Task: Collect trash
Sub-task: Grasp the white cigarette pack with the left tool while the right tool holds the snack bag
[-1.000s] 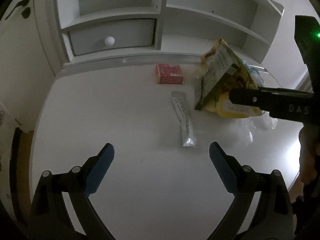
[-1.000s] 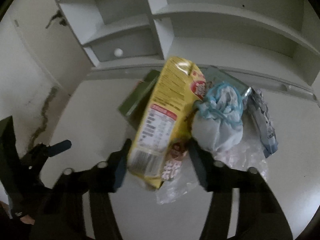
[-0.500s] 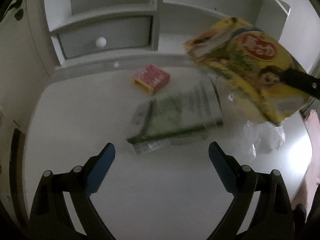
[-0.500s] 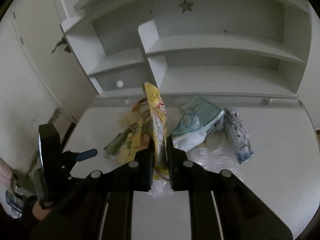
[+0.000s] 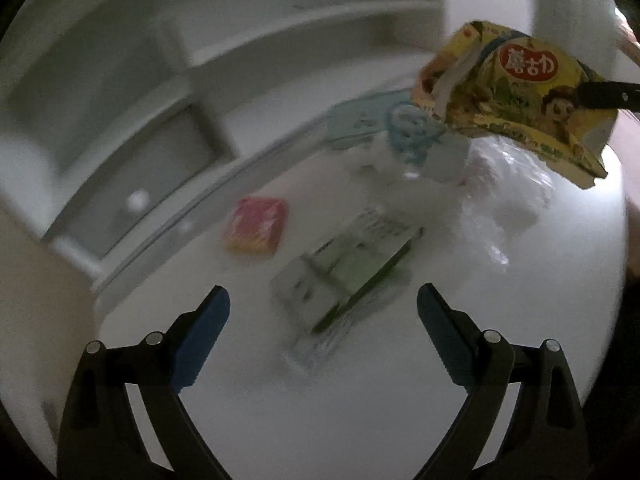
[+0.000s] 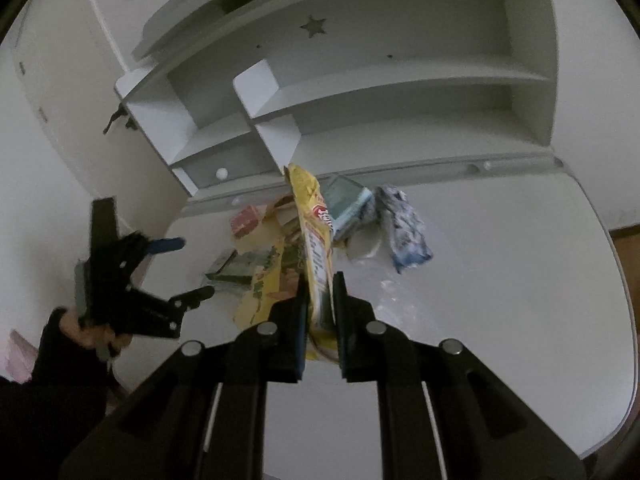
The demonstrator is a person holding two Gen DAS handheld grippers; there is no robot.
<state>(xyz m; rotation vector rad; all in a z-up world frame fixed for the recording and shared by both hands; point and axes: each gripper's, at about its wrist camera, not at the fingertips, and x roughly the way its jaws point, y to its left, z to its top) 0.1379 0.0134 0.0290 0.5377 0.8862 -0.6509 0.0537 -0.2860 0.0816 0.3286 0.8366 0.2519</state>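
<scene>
Yellow snack bag (image 6: 316, 252) clenched in right gripper (image 6: 320, 312) fingers above table (image 6: 500, 300); left gripper (image 5: 322, 308) fingers spread, empty.

White table (image 5: 360, 420), rounded edge, backed by a white shelf unit (image 6: 380, 92). Lying on it: red box (image 5: 256, 230) near the back; green-and-white packet (image 5: 348, 272) mid-table, flat (blurred); clear plastic film (image 5: 508, 208) to the right; teal packet (image 6: 346, 202), blue-white crumpled wrapper (image 6: 404, 226) and pale knotted bag (image 5: 420, 148) clustered at the back.
</scene>
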